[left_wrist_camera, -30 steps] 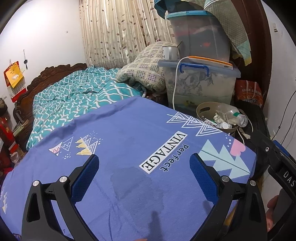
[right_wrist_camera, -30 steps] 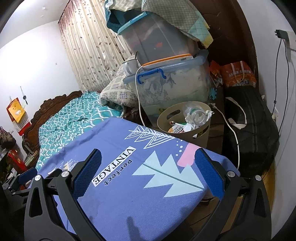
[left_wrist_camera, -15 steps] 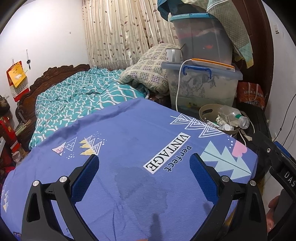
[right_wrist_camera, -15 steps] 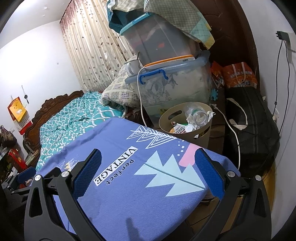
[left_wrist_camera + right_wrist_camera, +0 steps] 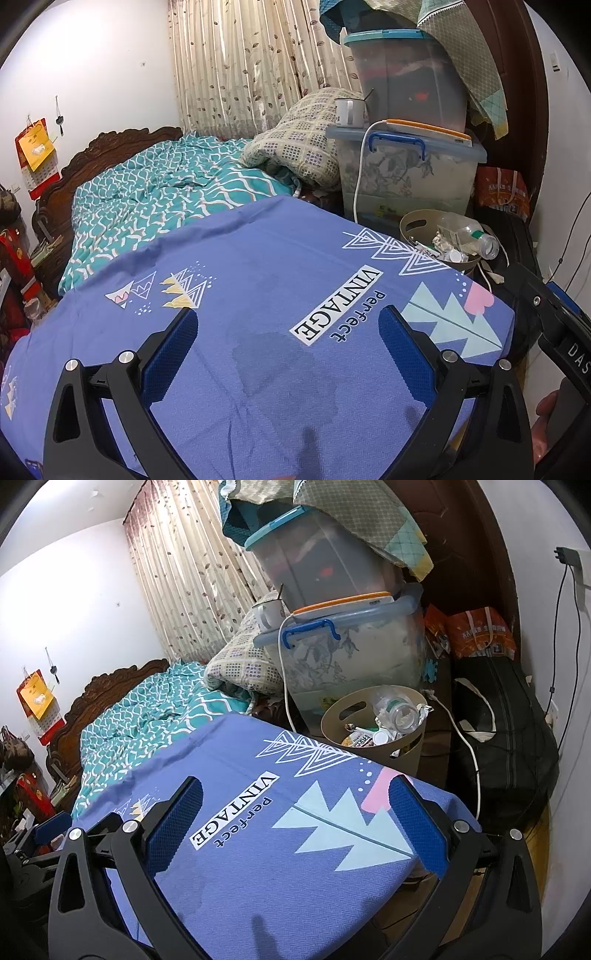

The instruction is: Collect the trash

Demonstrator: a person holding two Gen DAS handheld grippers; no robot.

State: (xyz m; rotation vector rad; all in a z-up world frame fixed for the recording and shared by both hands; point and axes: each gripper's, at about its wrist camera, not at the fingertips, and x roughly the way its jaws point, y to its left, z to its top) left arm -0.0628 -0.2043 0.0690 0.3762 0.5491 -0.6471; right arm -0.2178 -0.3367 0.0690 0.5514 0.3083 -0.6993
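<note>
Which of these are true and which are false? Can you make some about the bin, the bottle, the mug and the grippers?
1. The trash bin stands on the blue cloth. False: it stands beyond the cloth's far edge.
2. A clear plastic bottle lies in the bin. True.
3. The left gripper holds a bottle. False: it is open and empty.
4. A white mug sits on the lower storage box's lid. True.
5. The right gripper is open. True.
</note>
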